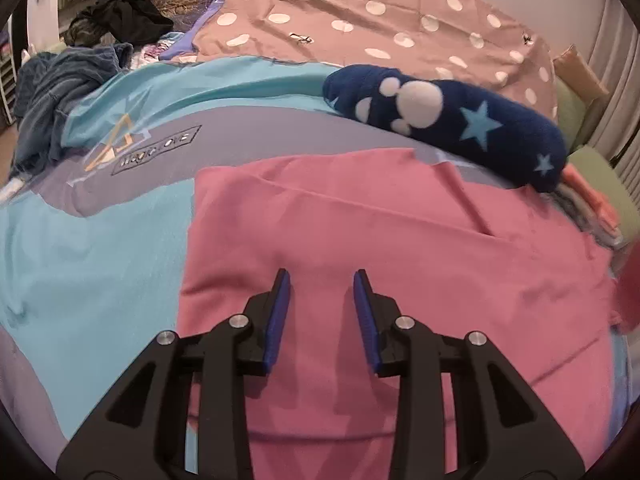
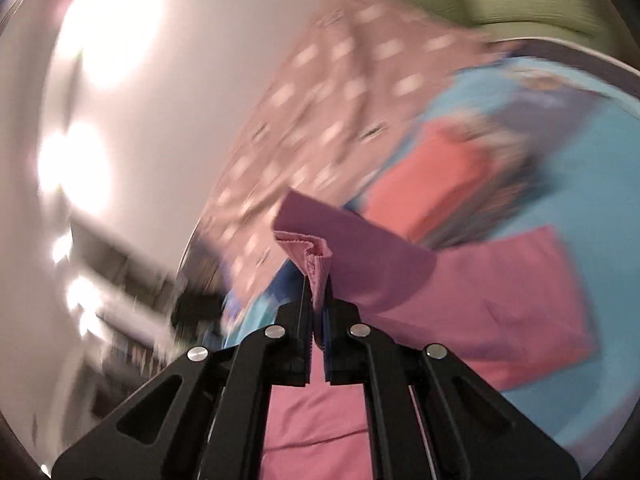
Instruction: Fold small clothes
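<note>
A pink garment lies spread on the bed's blue and grey cover. My left gripper is open, hovering just above the pink cloth near its near-left part, with nothing between the blue pads. In the right wrist view my right gripper is shut on a bunched edge of the pink garment and holds it lifted above the bed; the view is blurred.
A navy fleece item with stars lies beyond the pink garment. Folded coral and grey clothes sit at the right, also in the right wrist view. A dotted mauve sheet and dark clothes lie further back.
</note>
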Demonstrator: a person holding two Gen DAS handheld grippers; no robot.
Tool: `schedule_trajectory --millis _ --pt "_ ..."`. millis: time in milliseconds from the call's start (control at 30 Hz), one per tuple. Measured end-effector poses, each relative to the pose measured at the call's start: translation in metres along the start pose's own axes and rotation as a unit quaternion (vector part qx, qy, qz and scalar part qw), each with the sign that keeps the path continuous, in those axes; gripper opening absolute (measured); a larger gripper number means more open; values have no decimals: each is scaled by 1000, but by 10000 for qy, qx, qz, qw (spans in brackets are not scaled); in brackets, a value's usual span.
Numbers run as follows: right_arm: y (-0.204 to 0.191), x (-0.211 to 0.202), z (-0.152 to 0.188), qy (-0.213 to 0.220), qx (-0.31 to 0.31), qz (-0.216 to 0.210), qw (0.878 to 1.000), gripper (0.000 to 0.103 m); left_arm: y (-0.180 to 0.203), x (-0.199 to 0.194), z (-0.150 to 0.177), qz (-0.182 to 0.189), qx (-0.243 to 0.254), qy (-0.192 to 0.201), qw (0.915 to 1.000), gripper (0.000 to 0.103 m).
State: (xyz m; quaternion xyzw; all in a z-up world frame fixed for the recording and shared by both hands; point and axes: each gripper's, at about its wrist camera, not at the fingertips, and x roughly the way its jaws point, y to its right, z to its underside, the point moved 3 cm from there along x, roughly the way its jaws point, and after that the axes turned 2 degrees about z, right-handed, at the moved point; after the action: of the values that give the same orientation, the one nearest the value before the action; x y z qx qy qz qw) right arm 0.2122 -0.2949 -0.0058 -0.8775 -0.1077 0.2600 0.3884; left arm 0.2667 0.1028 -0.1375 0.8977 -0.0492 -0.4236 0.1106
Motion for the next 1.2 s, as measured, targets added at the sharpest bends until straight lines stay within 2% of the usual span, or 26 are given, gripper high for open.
schedule_trajectory --millis 67,100,167,233,300,400,500,600,767,800,900,933,967,1000,1033,1067,1100,1167,1200 --pt "-31 28 22 -305 -438 -56 9986 5 2 -14 -1 691 -265 23 9973 34" --pt "-45 43 37 -496 -671 -72 9965 5 7 -22 -1 999 -266 51 9946 34" --pt "-63 69 67 -907 -1004 -132 9907 5 18 -37 -1 1391 -97 131 9902 37" --pt "-72 85 88 -1180 -1180 -118 9859 5 29 -45 -1 1885 -22 62 9821 43" --pt "-75 97 111 -1405 -1371 -22 9805 5 36 -44 1 2404 -128 -144 9705 45" --pt "-73 107 137 -1623 -1655 174 9726 5 43 -35 7 2657 -316 -434 9626 49" --pt "-76 115 154 -1688 -2073 382 9628 5 52 -24 15 2954 -550 -734 9510 56" --pt "-78 118 163 -1682 -2406 513 9546 5 56 -12 15 2918 -692 -882 9499 62" --pt "-76 125 178 -1736 -2868 695 9395 5 60 11 14 3297 -1417 -1350 9236 66" --pt "-76 126 182 -1761 -2952 704 9364 5 63 16 13 3288 -1507 -1440 9211 66" --pt "-80 127 193 -1805 -3212 675 9272 5 69 25 11 3159 -1558 -1566 9227 66" --pt "-83 127 197 -1813 -3336 651 9228 5 71 26 10 3146 -1578 -1593 9224 65" --pt "-85 127 199 -1818 -3413 636 9200 5 74 27 9 3143 -1571 -1591 9226 54" --pt "-88 127 203 -1830 -3516 612 9160 5 76 27 8 3183 -1525 -1595 9220 38" --pt "-90 128 205 -1852 -3590 587 9129 7 81 29 7 3249 -1471 -1647 9196 7" --pt "-90 128 206 -1853 -3622 596 9115 8 86 29 7 3275 -1397 -1693 9190 3" --pt "-91 126 206 -1820 -3664 626 9103 10 90 24 4 3165 -1232 -1606 9268 3" --pt "-90 121 202 -1764 -3654 605 9120 21 98 10 -3 3071 -873 -1356 9379 3" --pt "-88 114 196 -1684 -3599 591 9158 33 100 2 -8 3097 -784 -1250 9393 3"
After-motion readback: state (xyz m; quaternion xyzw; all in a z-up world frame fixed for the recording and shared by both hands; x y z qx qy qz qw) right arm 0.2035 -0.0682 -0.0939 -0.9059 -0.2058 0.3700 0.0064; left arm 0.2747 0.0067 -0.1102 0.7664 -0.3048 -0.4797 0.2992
